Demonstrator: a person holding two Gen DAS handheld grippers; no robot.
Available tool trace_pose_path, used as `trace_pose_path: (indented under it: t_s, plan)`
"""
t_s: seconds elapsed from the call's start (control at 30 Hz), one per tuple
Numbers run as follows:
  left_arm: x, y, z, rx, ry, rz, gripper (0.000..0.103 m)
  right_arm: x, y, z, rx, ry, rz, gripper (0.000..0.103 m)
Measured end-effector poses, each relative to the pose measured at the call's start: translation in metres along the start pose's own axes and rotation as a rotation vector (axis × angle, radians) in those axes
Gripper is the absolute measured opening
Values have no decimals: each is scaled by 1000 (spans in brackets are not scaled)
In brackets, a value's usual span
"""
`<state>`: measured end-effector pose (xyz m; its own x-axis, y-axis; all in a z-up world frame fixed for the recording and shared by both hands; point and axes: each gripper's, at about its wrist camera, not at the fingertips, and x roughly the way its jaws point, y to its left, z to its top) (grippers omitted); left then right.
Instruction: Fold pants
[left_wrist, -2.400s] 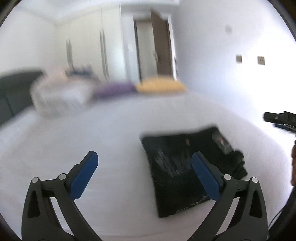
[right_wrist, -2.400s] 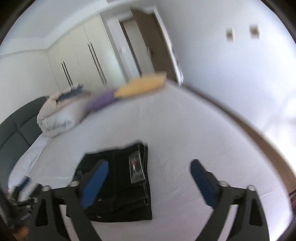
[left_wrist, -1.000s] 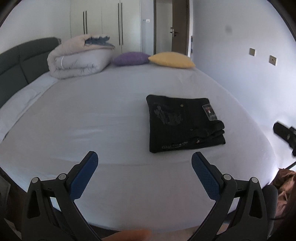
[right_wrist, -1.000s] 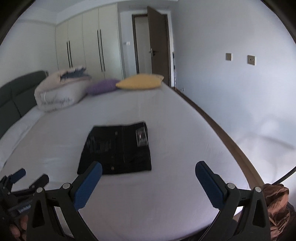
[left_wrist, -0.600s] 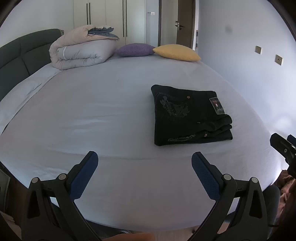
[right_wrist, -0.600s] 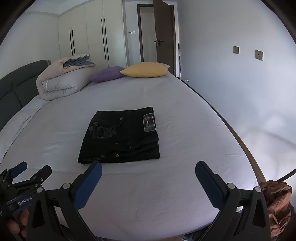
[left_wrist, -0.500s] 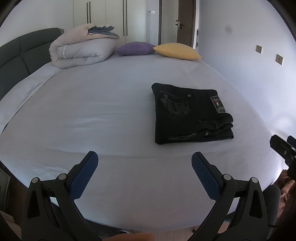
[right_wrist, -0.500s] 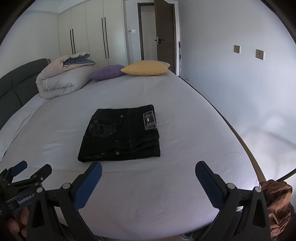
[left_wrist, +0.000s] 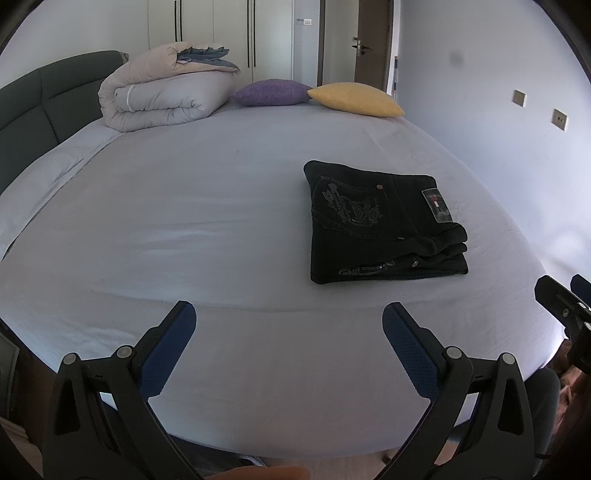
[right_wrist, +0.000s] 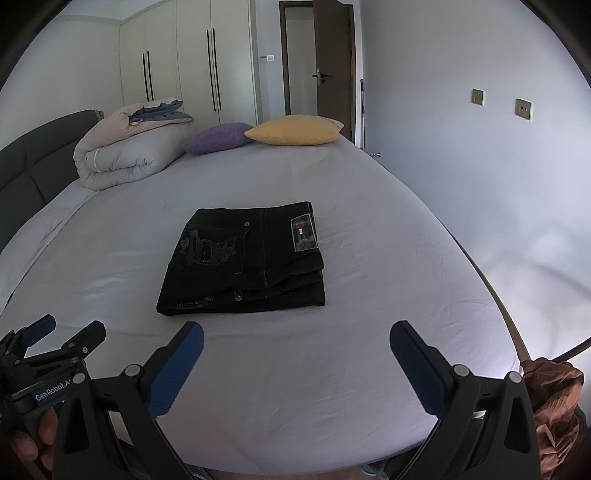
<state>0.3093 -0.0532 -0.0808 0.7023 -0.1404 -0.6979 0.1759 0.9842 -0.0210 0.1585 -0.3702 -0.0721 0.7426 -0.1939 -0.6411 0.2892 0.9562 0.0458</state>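
A pair of black denim pants (right_wrist: 245, 258) lies folded into a compact, roughly square stack on the pale lilac sheet of a wide bed (right_wrist: 369, 295), its layered edges facing the foot of the bed and its waistband patch (right_wrist: 304, 233) turned upward. From the left wrist view the same bundle (left_wrist: 384, 221) sits right of centre on the mattress (left_wrist: 184, 221), well apart from everything else on it.

Both hand-held tools hang clear of the garment near the foot of the bed. The left gripper (left_wrist: 289, 347) has its blue-padded fingers (left_wrist: 166, 350) spread wide with nothing between them; the right gripper (right_wrist: 295, 363) is likewise splayed and empty, its blue pads (right_wrist: 177, 369) short of the near edge of the stack. In the right wrist view the left tool (right_wrist: 48, 354) shows at the lower left, held by a hand (right_wrist: 33, 439).

Judged from these views, the folding itself appears finished: the pants form a tidy multi-layer packet with no leg trailing loose, and neither tool touches the cloth. What might remain is slight, perhaps squaring the right-hand edge, where the layers sit a little uneven, or nothing at all.

At the head of the bed a rolled beige and grey duvet (left_wrist: 166, 96), a purple cushion (left_wrist: 273, 92) and a yellow cushion (left_wrist: 356, 99) rest in a row before a dark upholstered headboard (left_wrist: 44, 103), with white wardrobe doors (right_wrist: 192, 62) and an open brown door (right_wrist: 332, 70) behind.
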Motion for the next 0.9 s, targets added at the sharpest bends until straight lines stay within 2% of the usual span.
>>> trace_pose_path:
  t_s: [0.9]
  plan:
    - [0,0,-1,1,-1,2,103,-2,2,-3,3,2,-1,103]
